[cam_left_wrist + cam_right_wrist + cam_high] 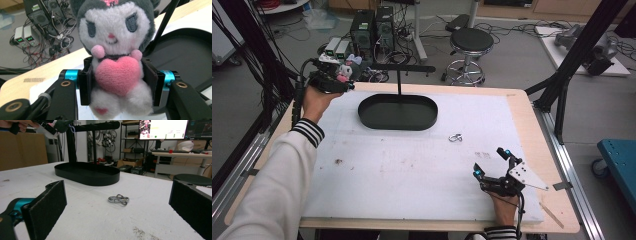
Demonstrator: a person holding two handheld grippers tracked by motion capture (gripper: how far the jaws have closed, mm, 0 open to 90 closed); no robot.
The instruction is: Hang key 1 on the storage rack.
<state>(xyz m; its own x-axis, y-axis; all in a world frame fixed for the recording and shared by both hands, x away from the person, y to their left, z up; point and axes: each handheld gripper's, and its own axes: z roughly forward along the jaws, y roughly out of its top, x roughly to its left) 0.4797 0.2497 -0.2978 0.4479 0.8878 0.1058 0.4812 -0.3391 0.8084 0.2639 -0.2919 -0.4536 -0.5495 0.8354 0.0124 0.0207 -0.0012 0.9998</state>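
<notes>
My left gripper [343, 76] is held up at the table's far left corner, shut on a small plush toy [115, 60] with a white face, dark grey hood and pink heart; its jaws squeeze the toy's body from both sides. The toy [345, 70] hangs beside the left end of the black stand's crossbar [399, 68]. The stand's black oval tray [397, 111] lies at the middle back of the white mat. A metal key ring [455, 137] lies on the mat right of the tray, also ahead in the right gripper view [119, 199]. My right gripper [492, 162] rests open near the front right.
The white mat [412, 170] covers most of the wooden table. A round stool [470, 42], power supplies and tangled cables stand on the floor beyond the far edge. A black frame post [562, 75] rises at the table's right side.
</notes>
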